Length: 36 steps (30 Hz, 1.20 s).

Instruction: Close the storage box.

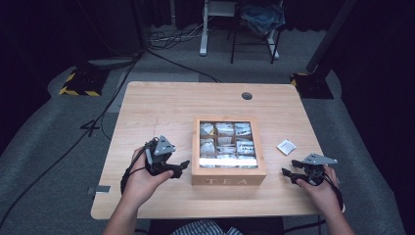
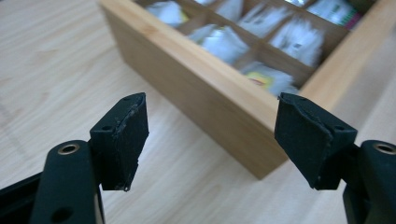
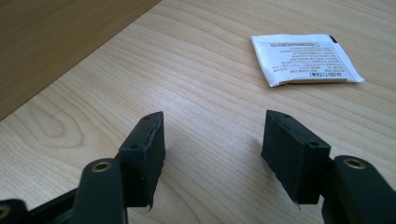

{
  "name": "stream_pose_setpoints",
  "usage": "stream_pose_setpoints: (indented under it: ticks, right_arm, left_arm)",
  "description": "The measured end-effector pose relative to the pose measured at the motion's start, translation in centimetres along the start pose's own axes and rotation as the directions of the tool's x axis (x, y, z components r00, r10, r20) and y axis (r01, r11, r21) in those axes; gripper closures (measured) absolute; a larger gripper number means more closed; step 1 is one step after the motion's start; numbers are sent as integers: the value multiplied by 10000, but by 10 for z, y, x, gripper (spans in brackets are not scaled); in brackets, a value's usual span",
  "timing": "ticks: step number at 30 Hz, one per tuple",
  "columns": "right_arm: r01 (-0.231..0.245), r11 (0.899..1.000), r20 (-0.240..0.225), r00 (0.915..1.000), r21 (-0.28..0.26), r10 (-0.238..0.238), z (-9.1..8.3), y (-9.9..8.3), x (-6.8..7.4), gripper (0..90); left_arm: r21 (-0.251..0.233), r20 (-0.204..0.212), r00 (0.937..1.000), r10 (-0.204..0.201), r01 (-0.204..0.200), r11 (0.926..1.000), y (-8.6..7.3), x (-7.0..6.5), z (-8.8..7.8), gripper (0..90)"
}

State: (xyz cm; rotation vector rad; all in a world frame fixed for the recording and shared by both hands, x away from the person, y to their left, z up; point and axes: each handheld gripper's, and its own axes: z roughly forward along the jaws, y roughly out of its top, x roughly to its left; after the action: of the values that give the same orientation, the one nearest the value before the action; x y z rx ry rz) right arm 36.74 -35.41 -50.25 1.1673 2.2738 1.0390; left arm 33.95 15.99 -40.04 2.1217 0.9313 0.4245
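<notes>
A wooden tea box (image 1: 228, 174) marked TEA stands mid-table, its compartments holding several white tea sachets (image 1: 225, 129). My left gripper (image 1: 182, 166) rests just left of the box's near left corner, open and empty; in the left gripper view that box corner (image 2: 261, 158) lies between and beyond the jaws of the left gripper (image 2: 212, 140). A loose white sachet (image 1: 286, 146) lies on the table right of the box. My right gripper (image 1: 288, 175) sits near the front right, open and empty. The right gripper (image 3: 212, 154) points at bare wood, with the loose sachet (image 3: 303, 58) ahead to its right.
The light wooden table (image 1: 161, 107) has a round cable hole (image 1: 247, 96) near its far edge. The box's side wall (image 3: 60, 42) stands left of my right gripper. Cables, a stand base and chair legs lie on the grey floor beyond the table.
</notes>
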Motion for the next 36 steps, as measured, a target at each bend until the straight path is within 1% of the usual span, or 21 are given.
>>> stream_pose_setpoints:
  ticks: [2,5,8,9,10,12,13,14,16,18,20,22,24,25,27,29,32,33,34,35,36]
  right_arm:
    - [18,10000,-10,10000,-2,-18,1,0,0,371]
    - [-27,10000,8,10000,29,27,1,1,0,354]
    - [-24,10000,29,10000,40,24,1,1,-1,343]
    - [-34,10000,44,10000,48,34,1,1,-1,337]
    - [-43,10000,75,10000,58,43,1,1,-1,332]
    - [-82,9999,89,9999,59,82,2,1,-2,330]
    - [-82,10000,74,9999,47,81,2,1,-2,330]
    - [-74,10000,82,9999,46,73,2,1,-3,328]
    - [-112,9999,112,9999,68,112,2,1,-3,323]
    - [-155,9999,124,9998,70,154,2,1,-3,318]
    - [-154,9999,143,9998,62,153,2,1,-3,317]
    - [-125,9999,145,9998,72,124,2,1,-3,316]
    - [-121,9999,148,9998,73,120,2,1,-3,316]
    - [-120,9999,146,9998,71,119,2,1,-3,316]
    - [-128,9999,142,9998,68,127,2,1,-3,316]
    - [-130,9999,139,9998,70,129,2,1,-3,316]
    - [-130,9999,140,9998,68,129,2,1,-3,316]
    - [-127,9999,141,9998,66,126,2,1,-3,316]
    - [-127,9999,143,9998,68,126,2,1,-3,316]
    - [-127,9999,141,9998,67,126,2,1,-3,316]
    - [-123,9999,138,9998,69,122,2,1,-3,316]
  left_arm:
    - [-59,-229,9997,-127,125,9999,-4,8,-2,271]
    - [-145,-413,9983,-410,404,9991,-11,20,-2,271]
    - [-197,-464,9974,-548,540,9983,-19,32,1,271]
    - [-293,-494,9966,-663,650,9975,-22,36,3,271]
    - [-212,-560,9963,-646,635,9978,-24,40,5,271]
    - [-36,-687,9941,-843,843,9964,-30,46,9,271]
    - [107,-812,9927,-893,905,9958,-33,50,11,270]
    - [123,-929,9913,-937,952,9954,-35,53,12,270]
    - [158,-1206,9841,-1305,1334,9909,-39,57,16,270]
    - [280,-1411,9797,-1424,1477,9886,-44,62,20,270]
    - [385,-1444,9755,-1658,1730,9842,-50,67,25,270]
    - [555,-1505,9725,-1779,1880,9806,-55,73,29,270]
    - [516,-1525,9695,-1920,2018,9781,-60,77,32,270]
    - [376,-1524,9686,-1963,2042,9782,-62,80,34,271]
    - [366,-1519,9674,-2026,2103,9770,-65,84,36,270]
    - [425,-1775,9628,-2038,2144,9758,-66,86,39,270]
    - [613,-1774,9637,-1997,2134,9750,-69,89,44,269]
    - [747,-1745,9637,-2022,2177,9732,-70,89,46,268]
    - [899,-1695,9661,-1948,2120,9731,-71,90,48,264]
    - [1046,-1740,9659,-1916,2116,9717,-72,90,50,258]
    - [870,-1745,9668,-1868,2041,9751,-75,91,52,254]
